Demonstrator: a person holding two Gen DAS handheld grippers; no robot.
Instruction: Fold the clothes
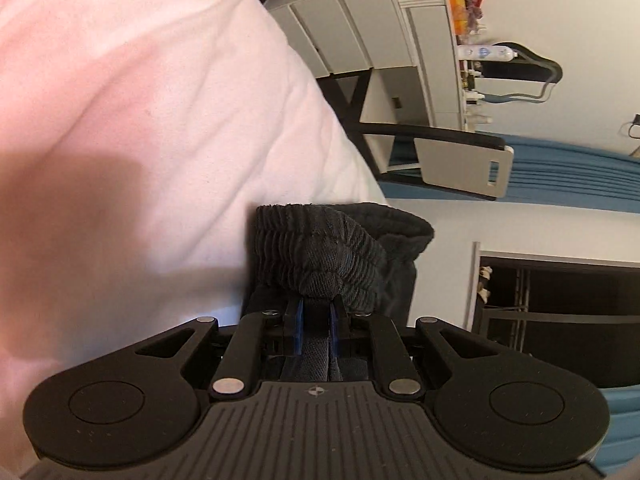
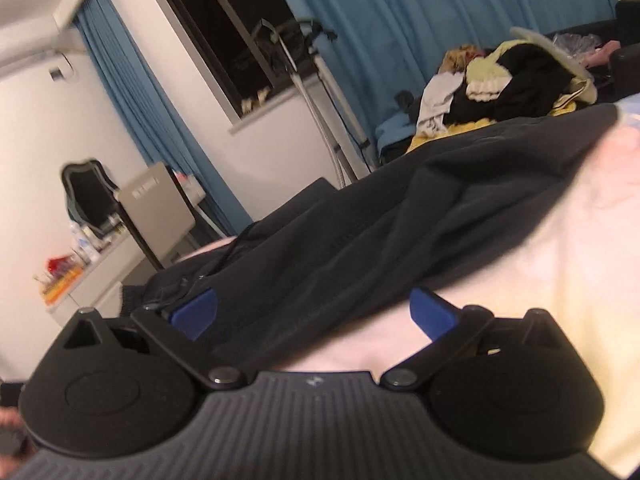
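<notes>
Two claws: left claw (image 1: pixel 316 312) clamps the soft ribbed waistband (image 1: pixel 320 248), a firm hold; right claw (image 2: pixel 314 314) gapes over limp dark trousers (image 2: pixel 400 216).

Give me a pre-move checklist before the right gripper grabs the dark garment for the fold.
1. Left gripper shut on the ribbed waistband: ok.
2. Right gripper jaws wide apart, holding nothing: ok.
3. Dark garment lies between the right jaws, on the pale bedding: ok.
4. Garment lying flat for a fold: not ok, it shows folds and bunches.
5. Drawstring clear of the right jaws: cannot tell, it runs near one of them.
6. Clothes pile beyond the garment out of the way: ok.
</notes>
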